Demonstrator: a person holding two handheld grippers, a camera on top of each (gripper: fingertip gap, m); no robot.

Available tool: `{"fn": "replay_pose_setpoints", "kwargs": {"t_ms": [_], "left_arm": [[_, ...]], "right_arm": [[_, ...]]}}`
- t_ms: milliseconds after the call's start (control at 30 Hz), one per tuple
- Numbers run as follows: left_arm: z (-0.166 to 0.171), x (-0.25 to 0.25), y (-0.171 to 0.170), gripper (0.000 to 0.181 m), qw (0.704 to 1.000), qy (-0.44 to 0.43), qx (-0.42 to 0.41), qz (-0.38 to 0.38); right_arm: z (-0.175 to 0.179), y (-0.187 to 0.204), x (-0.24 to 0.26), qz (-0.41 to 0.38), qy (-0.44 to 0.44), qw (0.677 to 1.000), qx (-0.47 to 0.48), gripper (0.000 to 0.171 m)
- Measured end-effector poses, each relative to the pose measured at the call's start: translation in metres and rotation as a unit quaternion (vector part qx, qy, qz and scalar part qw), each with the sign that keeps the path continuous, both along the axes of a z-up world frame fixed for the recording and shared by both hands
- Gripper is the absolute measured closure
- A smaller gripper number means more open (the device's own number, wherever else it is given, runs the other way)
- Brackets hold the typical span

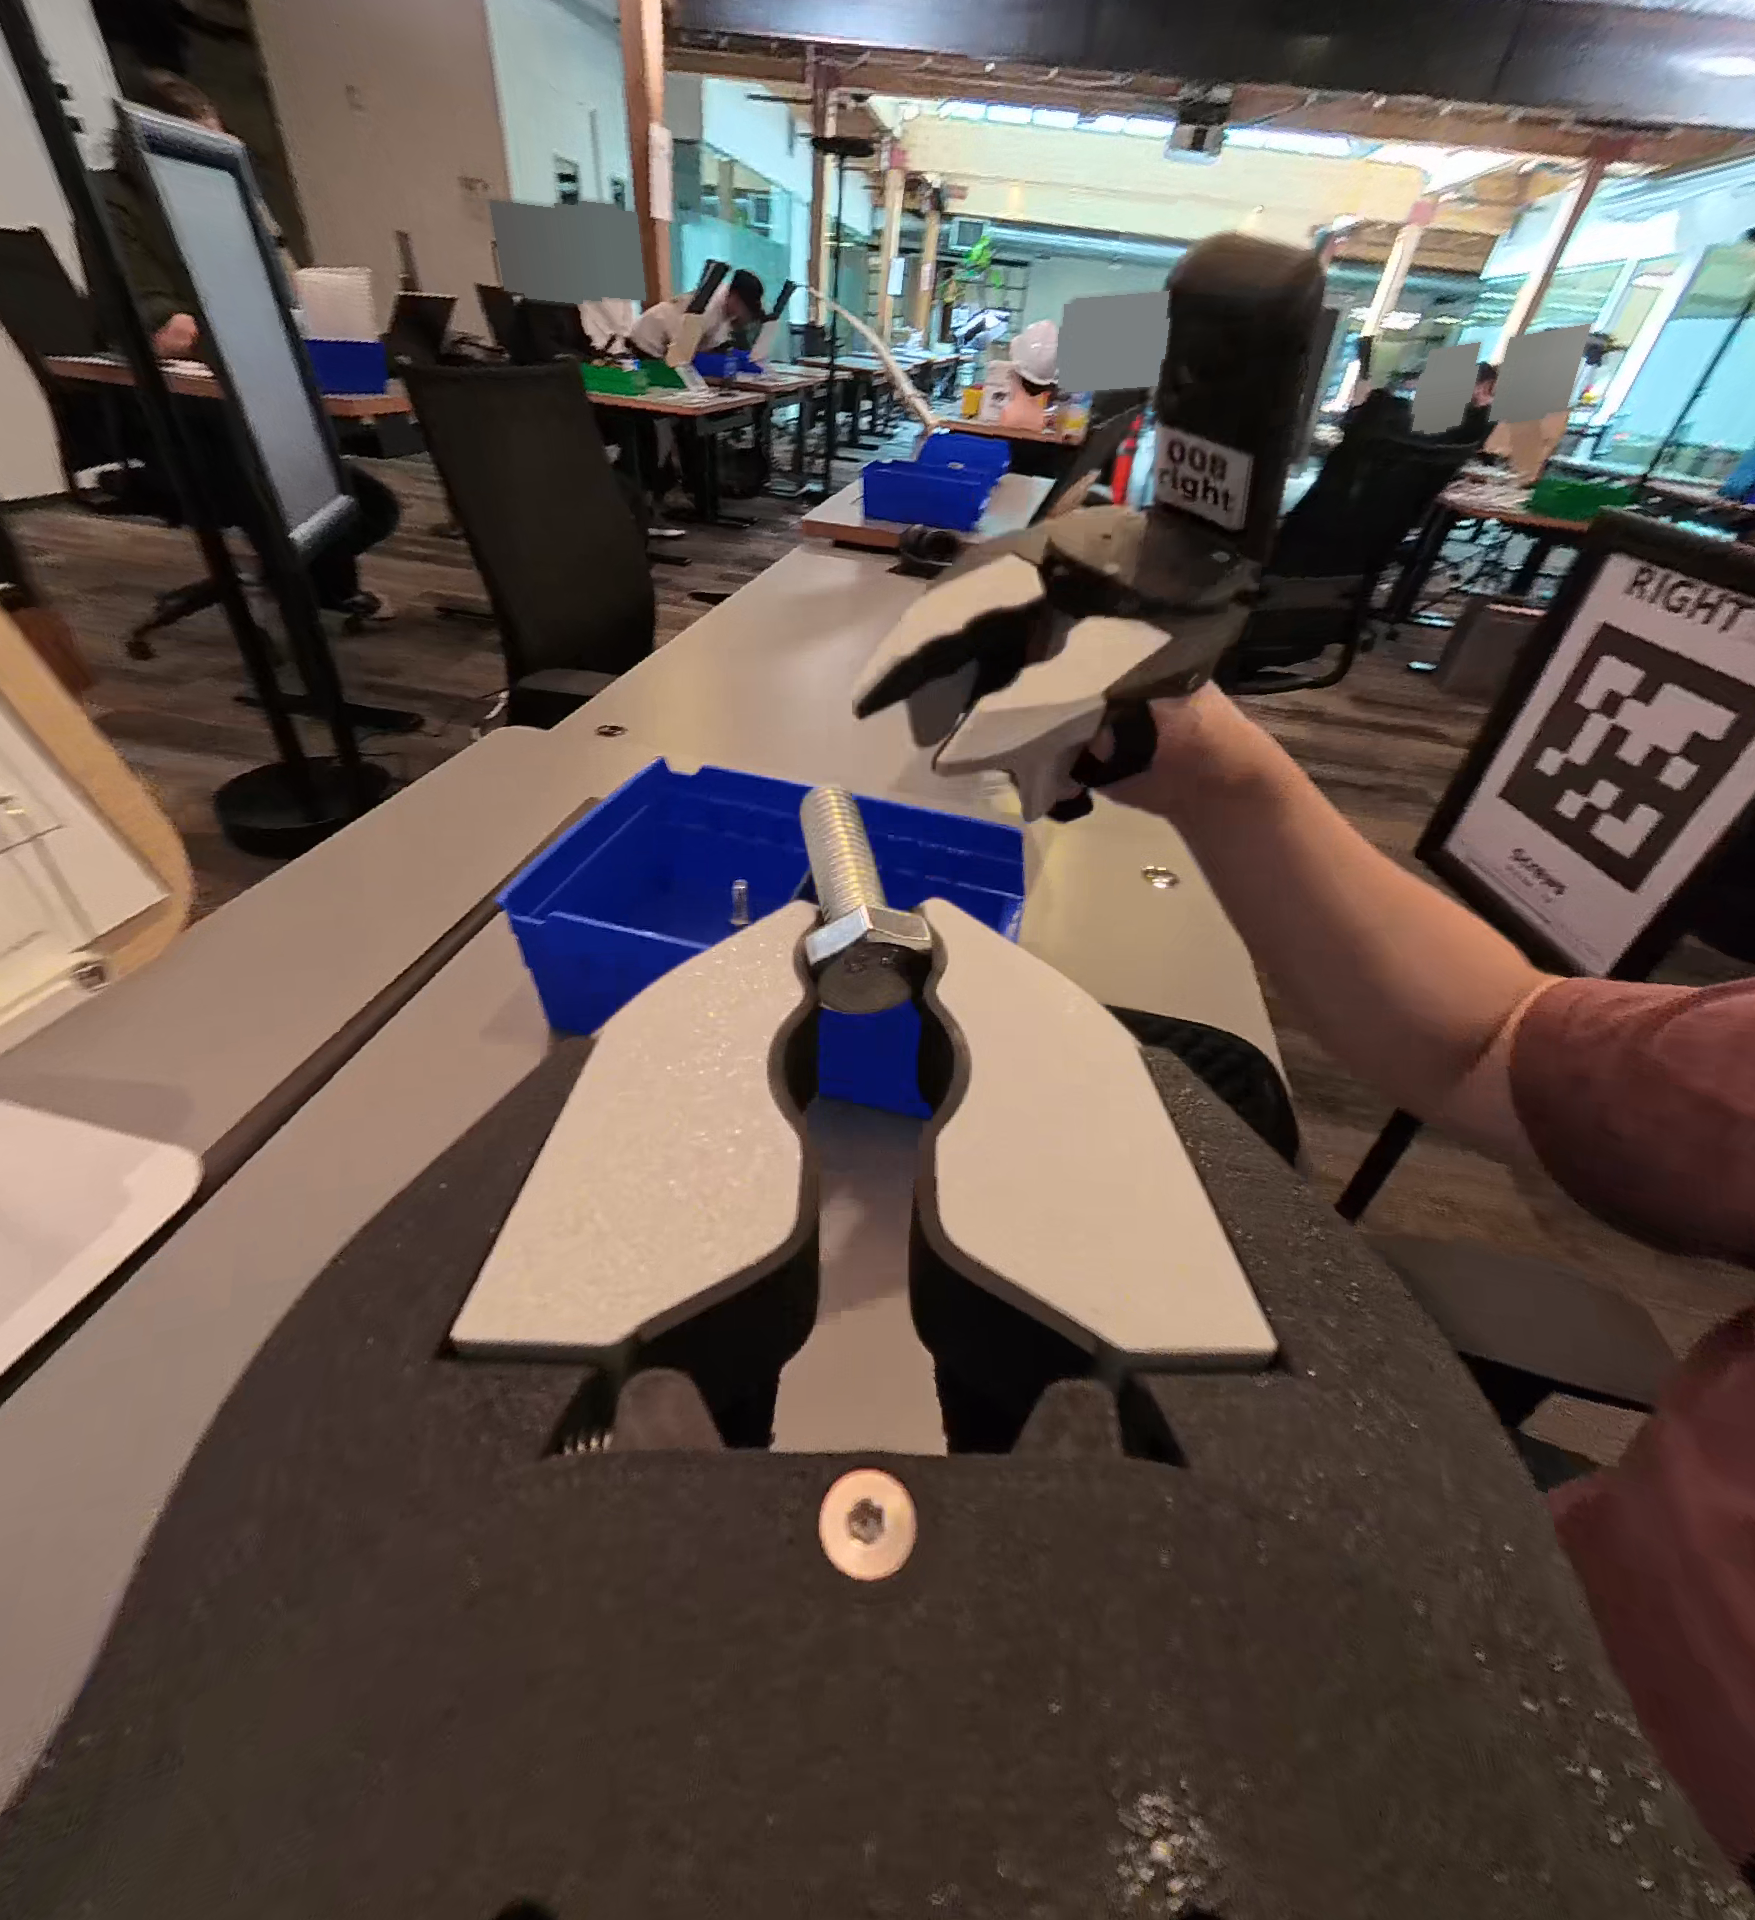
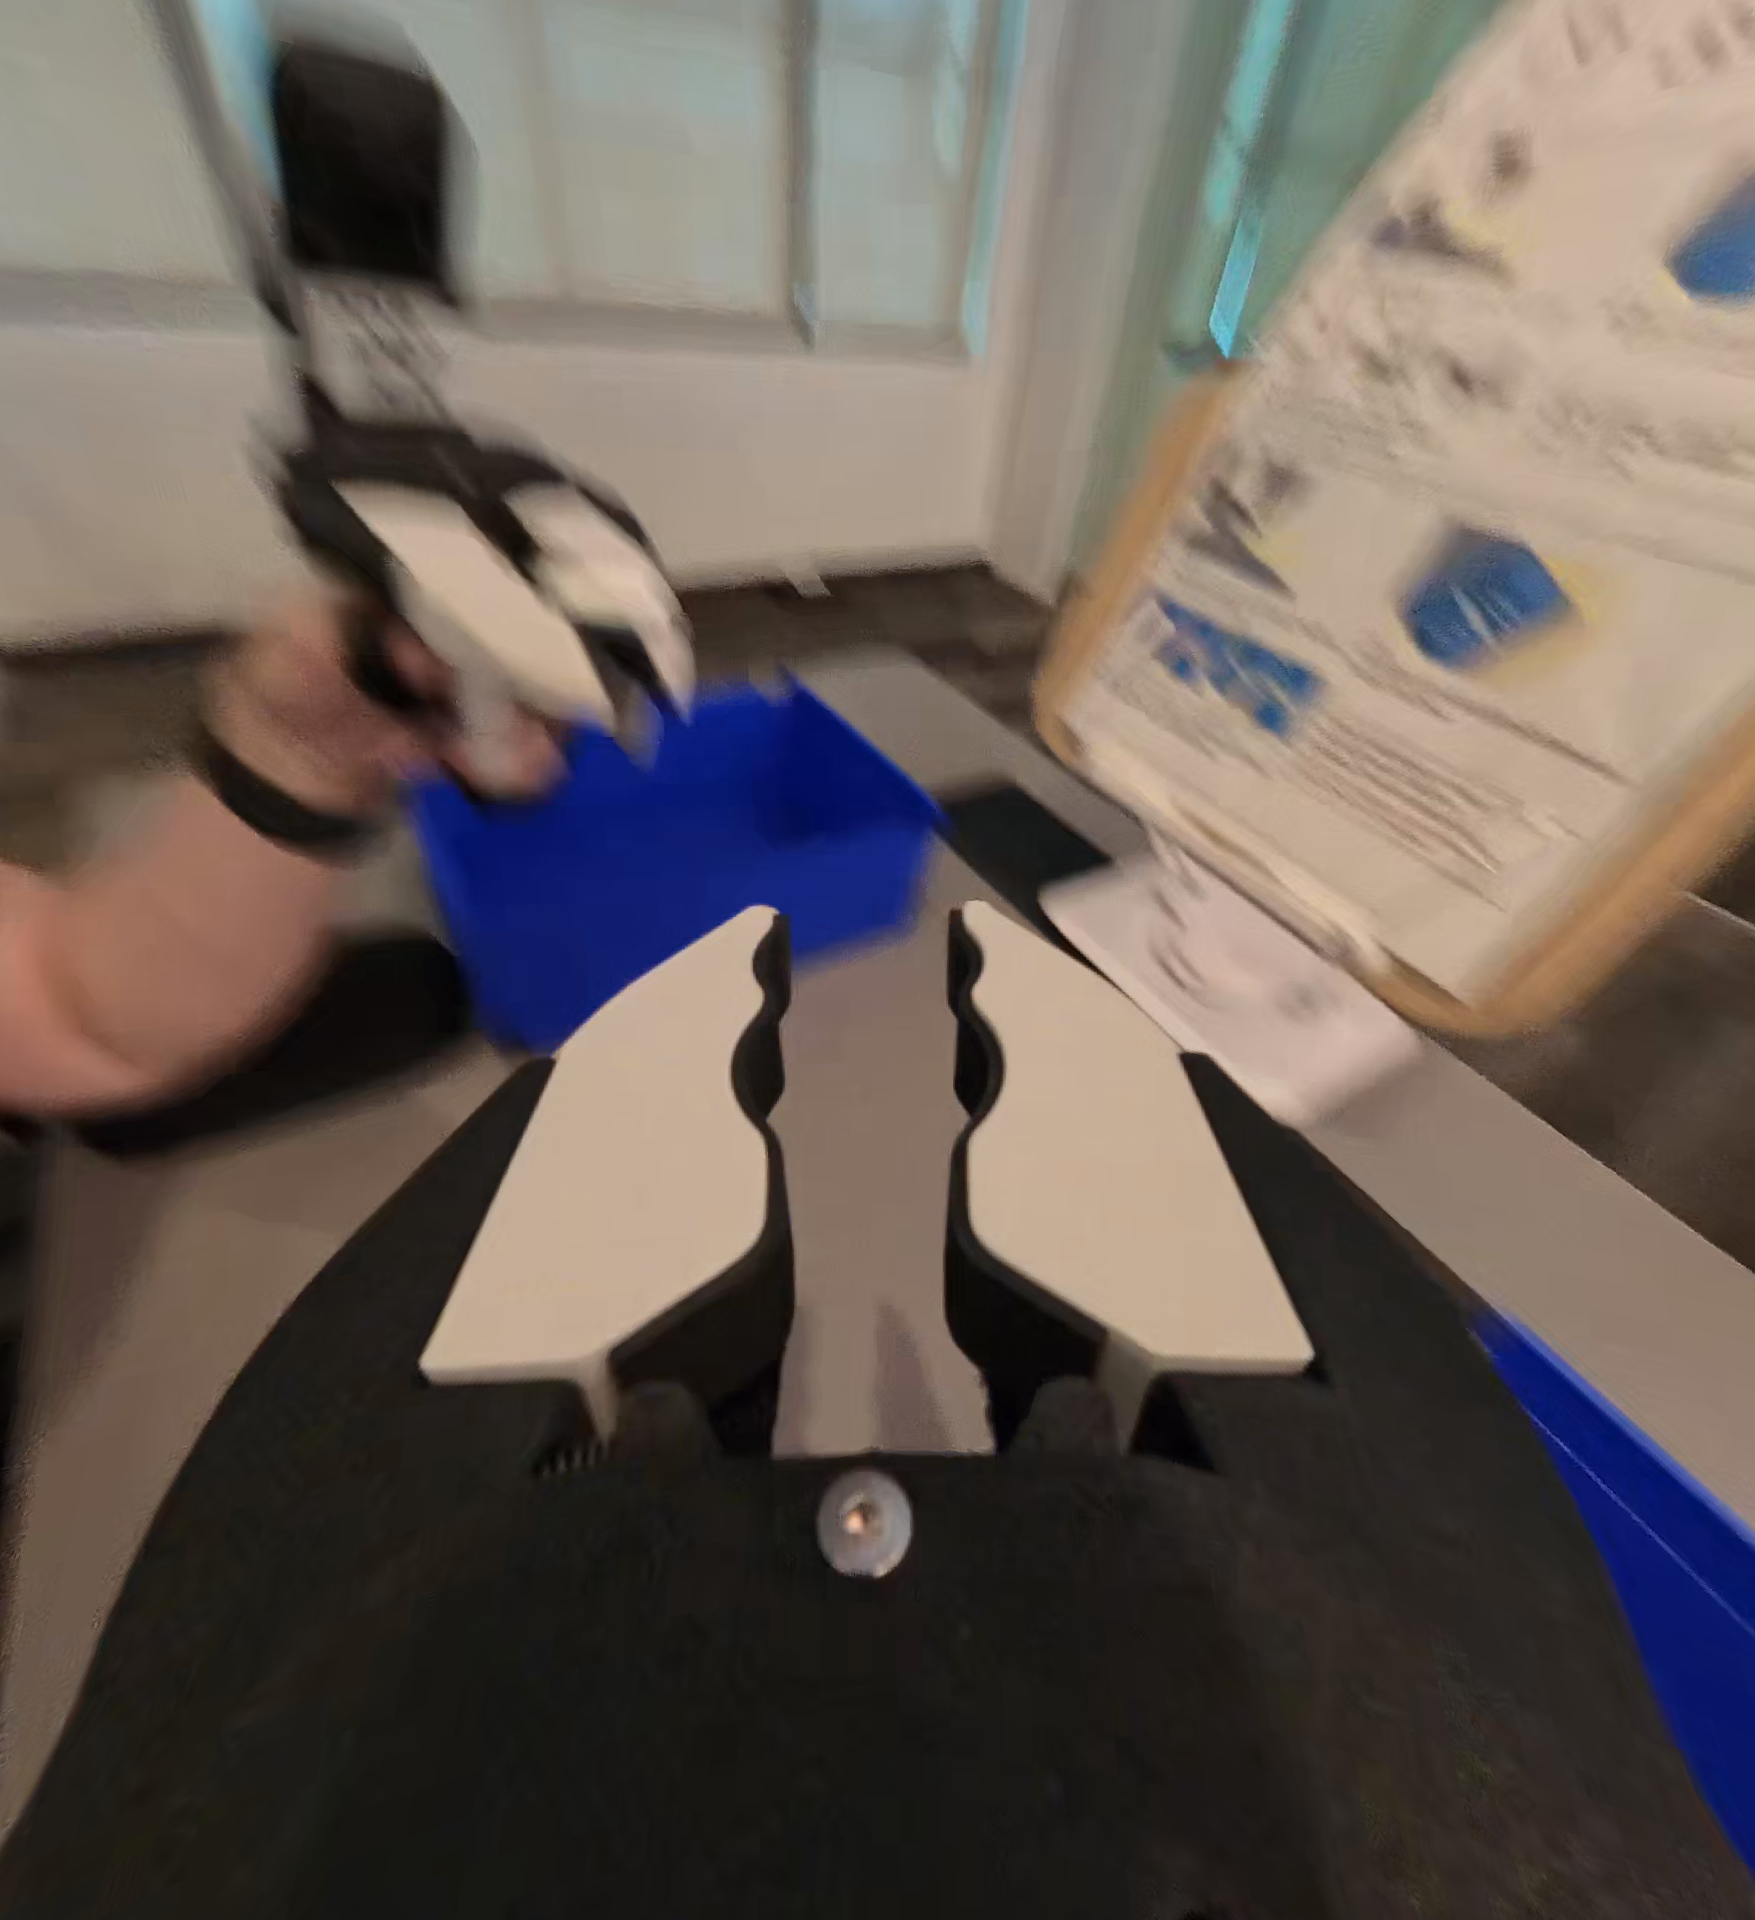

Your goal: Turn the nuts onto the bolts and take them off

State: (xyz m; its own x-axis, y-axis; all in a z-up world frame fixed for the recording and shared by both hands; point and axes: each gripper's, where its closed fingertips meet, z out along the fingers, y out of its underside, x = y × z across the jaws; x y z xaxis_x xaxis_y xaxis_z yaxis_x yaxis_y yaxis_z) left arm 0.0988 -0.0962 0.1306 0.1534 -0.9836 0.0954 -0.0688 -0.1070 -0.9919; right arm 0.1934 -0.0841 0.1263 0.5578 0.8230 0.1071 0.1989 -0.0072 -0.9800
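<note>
The left gripper (image 1: 868, 935) holds a silver bolt (image 1: 845, 883) by its hex head between the jaw tips, above the blue bin (image 1: 644, 883). The threaded shank points forward, away from the jaws. The right gripper (image 2: 862, 925), blurred, seems narrowly parted and empty, beside the bin on the bench (image 1: 333, 1039).

Both my wrist cams look forward along their fingers.
They face each other across the blue bin (image 1: 644, 904), close above the table (image 1: 333, 1039).

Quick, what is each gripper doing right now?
Left gripper: closed on the bolt by its head.
Right gripper: open, holding nothing.
</note>
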Motion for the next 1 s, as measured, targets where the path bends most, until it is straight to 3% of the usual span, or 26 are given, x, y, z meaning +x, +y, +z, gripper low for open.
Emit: {"fn": "replay_pose_setpoints", "kwargs": {"t_ms": [100, 200, 600, 733, 1000], "left_arm": [[-0.005, 0.013, -0.005, 0.168, 1.0, 0.0, 0.003, -0.015], [-0.001, 0.017, -0.009, 0.168, 1.0, -0.013, 0.023, -0.016], [0.004, 0.017, -0.024, 0.168, 0.998, -0.003, 0.064, -0.026], [0.001, 0.02, -0.025, 0.168, 0.997, 0.004, 0.067, -0.027], [-0.003, 0.022, -0.024, 0.167, 0.998, 0.011, 0.059, -0.031]], "right_arm": [[0.035, -0.019, -0.059, 0.105, 0.133, 0.985, -0.018, 0.144], [0.036, -0.022, -0.086, 0.147, 0.163, 0.975, -0.043, 0.141], [0.033, -0.028, -0.095, 0.234, 0.275, 0.923, -0.133, 0.146], [0.03, -0.027, -0.097, 0.233, 0.276, 0.923, -0.129, 0.158], [0.034, -0.03, -0.095, 0.238, 0.295, 0.918, -0.115, 0.161]]}}
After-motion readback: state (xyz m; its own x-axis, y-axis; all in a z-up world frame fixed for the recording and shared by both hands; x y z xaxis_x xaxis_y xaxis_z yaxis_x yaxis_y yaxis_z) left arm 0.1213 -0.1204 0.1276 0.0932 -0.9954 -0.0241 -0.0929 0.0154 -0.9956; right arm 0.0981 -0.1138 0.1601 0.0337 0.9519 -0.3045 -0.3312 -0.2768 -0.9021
